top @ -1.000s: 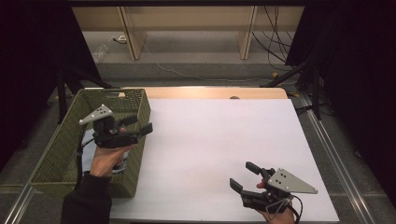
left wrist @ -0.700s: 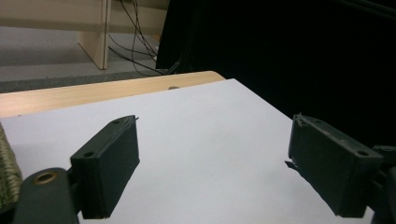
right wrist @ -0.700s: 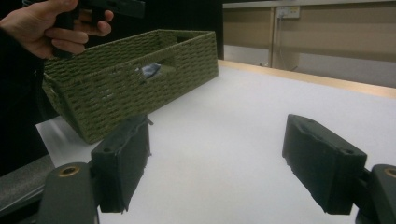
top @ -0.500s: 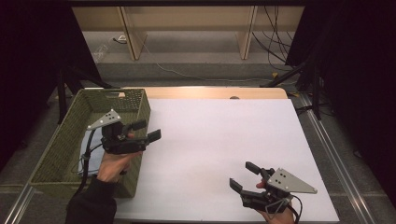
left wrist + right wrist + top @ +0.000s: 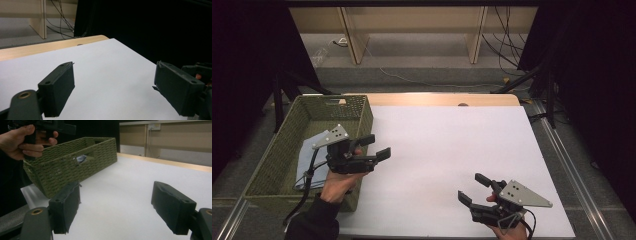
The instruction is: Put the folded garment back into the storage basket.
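the right gripper (image 5: 475, 188) sits low at the near edge of the white table (image 5: 452, 145), jaws spread wide with nothing between them. ahead of its jaws and to their left stands the green woven basket (image 5: 75, 167). the left gripper (image 5: 374, 148) hovers over the basket's right wall, jaws released and empty, pointing across the table. behind its jaws, inside the basket, lies a blue-grey cloth (image 5: 312, 152).

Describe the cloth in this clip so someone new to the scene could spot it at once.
Start at the white table, then go to the green woven basket at its left edge. The cloth lies folded on the basket's floor, beside the open left gripper. It is pale blue-grey and the one soft thing there.
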### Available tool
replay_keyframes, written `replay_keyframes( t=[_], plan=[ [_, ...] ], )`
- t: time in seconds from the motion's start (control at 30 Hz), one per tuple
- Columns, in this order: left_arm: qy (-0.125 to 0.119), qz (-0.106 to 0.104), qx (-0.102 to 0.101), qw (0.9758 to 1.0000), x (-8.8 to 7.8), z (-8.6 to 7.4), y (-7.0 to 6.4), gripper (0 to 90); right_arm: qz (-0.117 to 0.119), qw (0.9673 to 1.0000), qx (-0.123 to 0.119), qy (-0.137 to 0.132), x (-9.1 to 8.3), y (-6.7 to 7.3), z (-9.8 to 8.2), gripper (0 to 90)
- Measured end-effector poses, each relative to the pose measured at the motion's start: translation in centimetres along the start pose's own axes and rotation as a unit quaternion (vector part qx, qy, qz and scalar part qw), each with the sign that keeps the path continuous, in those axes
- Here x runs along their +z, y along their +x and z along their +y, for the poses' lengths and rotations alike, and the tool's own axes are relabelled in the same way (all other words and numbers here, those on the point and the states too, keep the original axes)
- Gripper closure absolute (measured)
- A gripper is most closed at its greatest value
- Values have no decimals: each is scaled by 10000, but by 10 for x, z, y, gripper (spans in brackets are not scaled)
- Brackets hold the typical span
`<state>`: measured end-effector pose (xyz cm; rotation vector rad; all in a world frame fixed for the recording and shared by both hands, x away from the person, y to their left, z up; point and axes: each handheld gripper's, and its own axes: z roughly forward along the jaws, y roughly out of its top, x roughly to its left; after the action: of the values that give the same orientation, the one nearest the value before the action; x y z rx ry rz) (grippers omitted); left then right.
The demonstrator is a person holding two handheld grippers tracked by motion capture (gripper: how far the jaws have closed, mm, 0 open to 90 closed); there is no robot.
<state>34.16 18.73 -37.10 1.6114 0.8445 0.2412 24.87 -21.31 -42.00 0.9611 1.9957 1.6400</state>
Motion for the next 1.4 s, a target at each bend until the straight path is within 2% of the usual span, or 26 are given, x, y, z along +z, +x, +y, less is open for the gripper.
replay_keyframes(
  t=[0.13, 0.23, 0.43, 0.8, 1.4],
  plan=[
    [6, -87, 58, 9999, 2, -4, -5, 161, 0, 10000, 10, -2, 0, 0, 0, 241],
    [26, -88, 205, 9997, 3, -8, -9, 163, -5, 10000, 1, -9, 0, -1, 0, 241],
    [-74, -82, 367, 9993, 4, -13, -15, 163, -7, 10000, -20, -2, 0, 0, 0, 241],
    [-59, -147, 449, 9989, 6, -22, -23, 165, -7, 10000, -18, 13, 0, 0, 0, 241],
    [-43, -114, 541, 9985, 11, -33, -30, 168, 1, 10000, -36, -3, 0, 1, 0, 241]
  ],
)
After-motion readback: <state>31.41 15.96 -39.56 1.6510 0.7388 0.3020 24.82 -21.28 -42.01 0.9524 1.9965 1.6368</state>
